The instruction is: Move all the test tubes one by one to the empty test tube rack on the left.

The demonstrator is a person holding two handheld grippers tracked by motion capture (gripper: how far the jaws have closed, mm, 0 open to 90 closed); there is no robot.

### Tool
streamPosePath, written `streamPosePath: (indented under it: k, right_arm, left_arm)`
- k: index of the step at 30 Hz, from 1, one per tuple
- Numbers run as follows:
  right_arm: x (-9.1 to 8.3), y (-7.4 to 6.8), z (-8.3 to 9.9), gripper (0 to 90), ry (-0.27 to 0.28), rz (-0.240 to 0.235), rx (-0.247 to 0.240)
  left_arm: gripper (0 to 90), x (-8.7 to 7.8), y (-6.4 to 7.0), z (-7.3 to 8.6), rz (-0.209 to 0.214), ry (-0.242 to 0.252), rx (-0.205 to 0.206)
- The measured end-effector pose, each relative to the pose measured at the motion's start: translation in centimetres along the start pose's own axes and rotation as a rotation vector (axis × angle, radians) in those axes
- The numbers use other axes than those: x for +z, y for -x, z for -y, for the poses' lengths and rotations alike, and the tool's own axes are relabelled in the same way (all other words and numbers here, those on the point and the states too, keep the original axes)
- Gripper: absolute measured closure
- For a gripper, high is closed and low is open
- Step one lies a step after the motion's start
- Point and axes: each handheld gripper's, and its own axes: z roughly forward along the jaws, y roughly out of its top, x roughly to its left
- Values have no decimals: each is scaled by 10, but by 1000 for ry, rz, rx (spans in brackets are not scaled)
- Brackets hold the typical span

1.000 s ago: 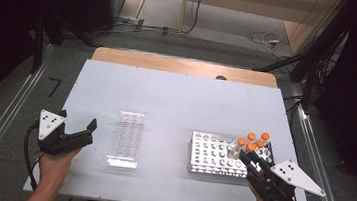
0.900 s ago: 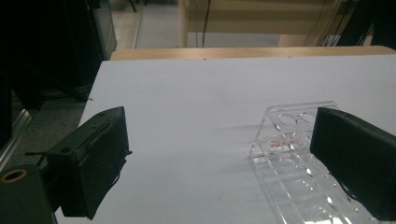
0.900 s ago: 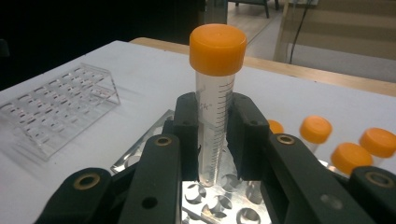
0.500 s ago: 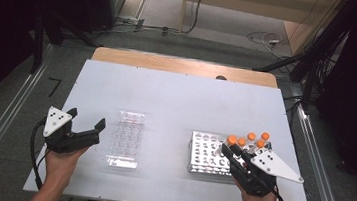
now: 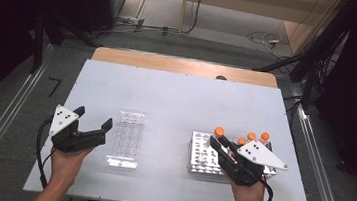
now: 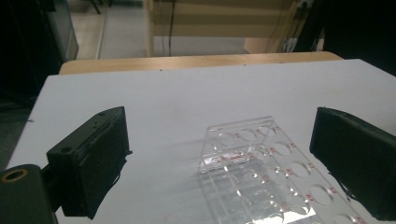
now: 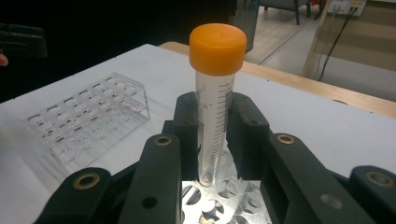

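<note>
1. The right gripper pinches a tube with an orange cap, upright over the metal rack.
2. The left gripper is spread wide beside the clear rack on the worktop.

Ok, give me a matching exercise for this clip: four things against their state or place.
Things:
1. left gripper
2. right gripper
3. clear rack
4. metal rack

States:
A. empty, left part of the table
B. jaws shut on an orange-capped tube
C. jaws open, holding nothing
D. holds orange-capped tubes

Pairs: 1-C, 2-B, 3-A, 4-D
</note>
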Motion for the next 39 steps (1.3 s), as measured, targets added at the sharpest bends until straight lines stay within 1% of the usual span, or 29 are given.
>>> streamPosePath:
  k: [7,9,10,14,16,17,19,24,27,29,35,39]
  right_arm:
    - [15,-7,-3,721,-14,-28,-16]
    - [23,-12,-4,722,-22,-39,-22]
    - [23,-12,-4,722,-22,-39,-22]
    - [33,-16,-5,722,-32,-55,-29]
    - [41,-20,-6,722,-42,-66,-35]
    - [41,-20,-6,722,-42,-66,-35]
    - [46,-23,-6,722,-49,-77,-44]
    - [58,-29,-7,722,-63,-97,-57]
    - [65,-31,-7,721,-74,-106,-57]
    - [70,-33,-7,722,-81,-111,-59]
    - [81,-37,-6,722,-98,-126,-67]
    - [86,-39,-6,721,-107,-129,-71]
  left_arm:
    - [62,4,9,-5,49,6,14]
    - [67,7,12,-6,66,5,18]
    - [67,8,14,-7,77,1,22]
    - [84,14,23,-9,120,5,42]
    - [118,17,28,-11,144,7,52]
    - [118,19,30,-12,156,10,54]
    - [129,23,35,-15,175,11,58]
    - [172,35,45,-21,234,8,72]
    - [204,41,52,-25,274,12,92]
    - [219,45,58,-27,302,12,92]
    - [255,51,78,-32,391,8,119]
    - [323,52,88,-35,444,14,138]
